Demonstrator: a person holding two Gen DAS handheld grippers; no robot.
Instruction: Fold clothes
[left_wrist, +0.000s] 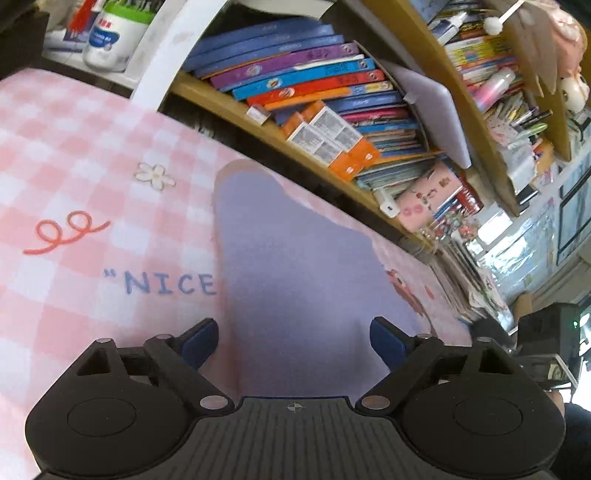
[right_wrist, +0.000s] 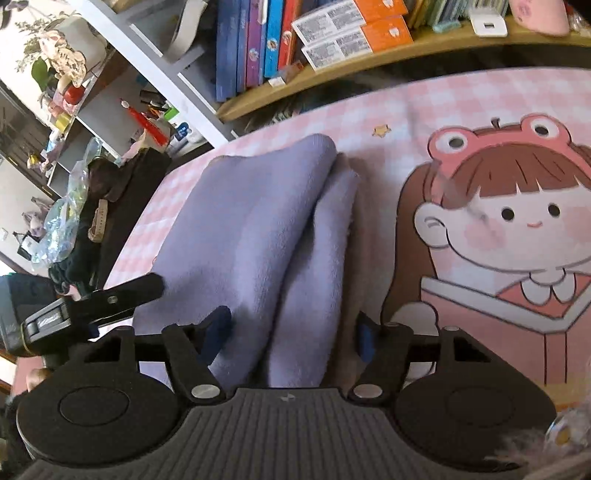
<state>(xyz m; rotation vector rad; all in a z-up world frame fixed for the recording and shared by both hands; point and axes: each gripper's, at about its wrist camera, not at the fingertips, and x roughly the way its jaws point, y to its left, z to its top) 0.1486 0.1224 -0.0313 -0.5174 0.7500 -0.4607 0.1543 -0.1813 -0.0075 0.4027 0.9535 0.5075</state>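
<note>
Now 1 folded purple cloth (right_wrist: 258, 229), both grippers' fingers (left_wrist: 388, 341) wide apart, empty.

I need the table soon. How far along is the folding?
The lavender garment already lies doubled into layers on the pink checked cloth. Both the left claw and right claw are open over it, gripping nothing. Perhaps a final fold or tidy remains.
</note>
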